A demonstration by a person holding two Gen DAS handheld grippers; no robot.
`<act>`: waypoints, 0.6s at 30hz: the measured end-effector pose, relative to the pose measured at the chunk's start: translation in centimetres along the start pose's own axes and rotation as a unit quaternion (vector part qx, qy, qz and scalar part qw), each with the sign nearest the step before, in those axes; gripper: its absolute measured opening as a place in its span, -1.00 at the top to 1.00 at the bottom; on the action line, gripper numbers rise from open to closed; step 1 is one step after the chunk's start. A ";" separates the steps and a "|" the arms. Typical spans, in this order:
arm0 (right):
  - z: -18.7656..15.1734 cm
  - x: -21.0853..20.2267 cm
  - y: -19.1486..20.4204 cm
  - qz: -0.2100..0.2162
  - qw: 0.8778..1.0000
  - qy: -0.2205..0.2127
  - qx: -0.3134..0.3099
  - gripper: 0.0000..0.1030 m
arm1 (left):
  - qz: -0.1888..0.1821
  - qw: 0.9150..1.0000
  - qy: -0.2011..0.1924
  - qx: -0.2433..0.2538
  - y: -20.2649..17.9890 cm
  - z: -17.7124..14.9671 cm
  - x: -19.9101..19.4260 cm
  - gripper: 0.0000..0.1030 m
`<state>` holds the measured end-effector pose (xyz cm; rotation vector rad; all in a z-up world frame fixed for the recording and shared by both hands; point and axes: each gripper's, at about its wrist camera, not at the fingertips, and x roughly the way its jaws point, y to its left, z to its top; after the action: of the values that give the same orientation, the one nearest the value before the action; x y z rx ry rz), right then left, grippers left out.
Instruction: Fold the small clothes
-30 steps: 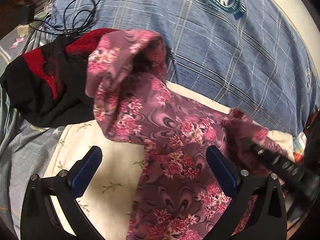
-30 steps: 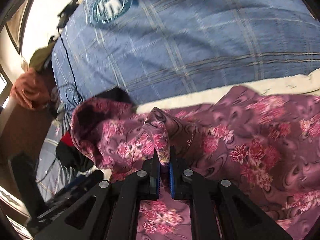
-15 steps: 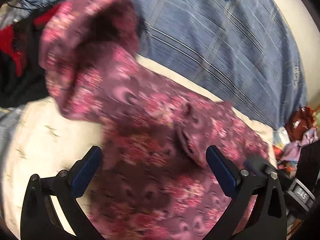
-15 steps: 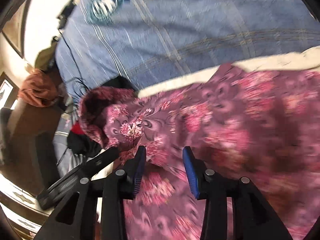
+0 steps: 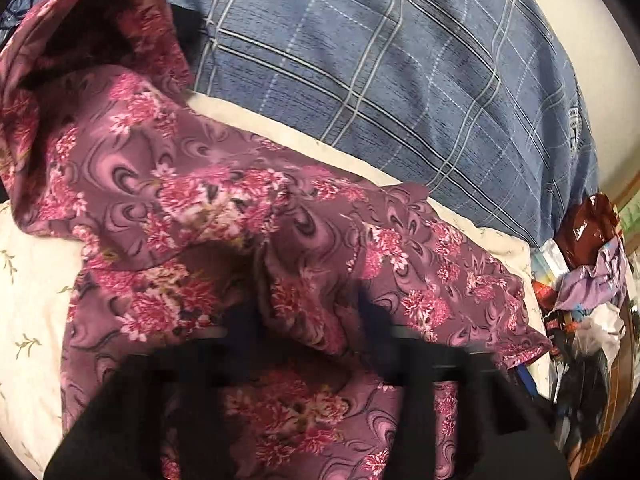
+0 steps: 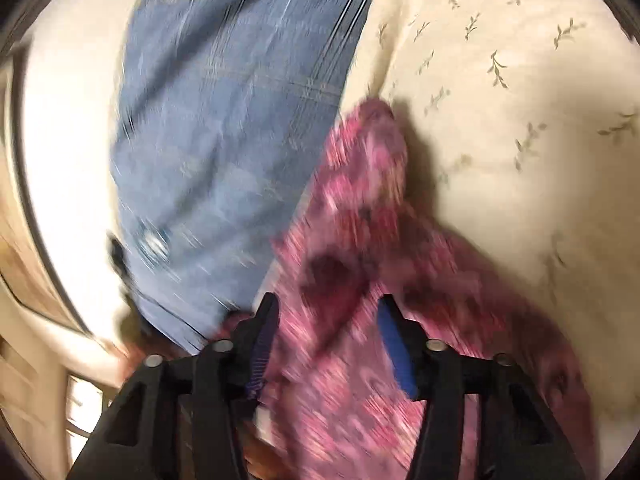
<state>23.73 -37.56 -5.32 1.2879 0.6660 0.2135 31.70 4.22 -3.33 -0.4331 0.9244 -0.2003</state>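
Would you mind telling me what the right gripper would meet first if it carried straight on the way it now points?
Most likely the floral garment: its raised fold lies between and just beyond the opening jaws of the right gripper. Blur makes depth uncertain. The cream sheet lies beyond.

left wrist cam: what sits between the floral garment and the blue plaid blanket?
A strip of cream leaf-print sheet runs between the floral garment and the blue plaid blanket, clearest in the left wrist view.

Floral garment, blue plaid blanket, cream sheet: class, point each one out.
Floral garment [image 5: 224,208]: left wrist view, on its flowered upper panel.
Blue plaid blanket [image 5: 400,80]: left wrist view, mid-checks.
Cream sheet [image 6: 500,80]: right wrist view, on a bare leaf-print patch.
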 end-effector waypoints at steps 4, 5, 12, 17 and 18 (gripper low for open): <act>1.4 1.0 -2.2 0.014 0.995 -0.038 0.089 0.11 | 0.010 1.000 -0.019 -0.001 0.3 0.3 -0.3 0.76; 1.8 0.9 -2.5 0.012 0.993 -0.048 0.104 0.66 | 0.004 1.000 -0.019 -0.006 0.5 0.4 -0.4 0.76; 3.3 -2.1 -0.1 -0.117 0.989 -0.072 -0.047 0.93 | 0.047 0.999 -0.005 0.022 -0.3 -0.1 0.6 0.76; 2.1 -3.6 -0.8 -0.139 0.989 -0.036 -0.036 0.75 | 0.046 0.999 0.001 0.017 0.0 -0.3 0.3 0.66; 1.6 -4.4 0.2 -0.139 0.988 -0.037 -0.048 0.74 | 0.040 0.999 -0.001 0.015 0.0 -0.2 0.1 0.44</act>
<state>21.20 -40.99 -3.50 1.0916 0.7540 -0.0300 31.60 4.14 -3.55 -0.3684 0.9348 -0.1406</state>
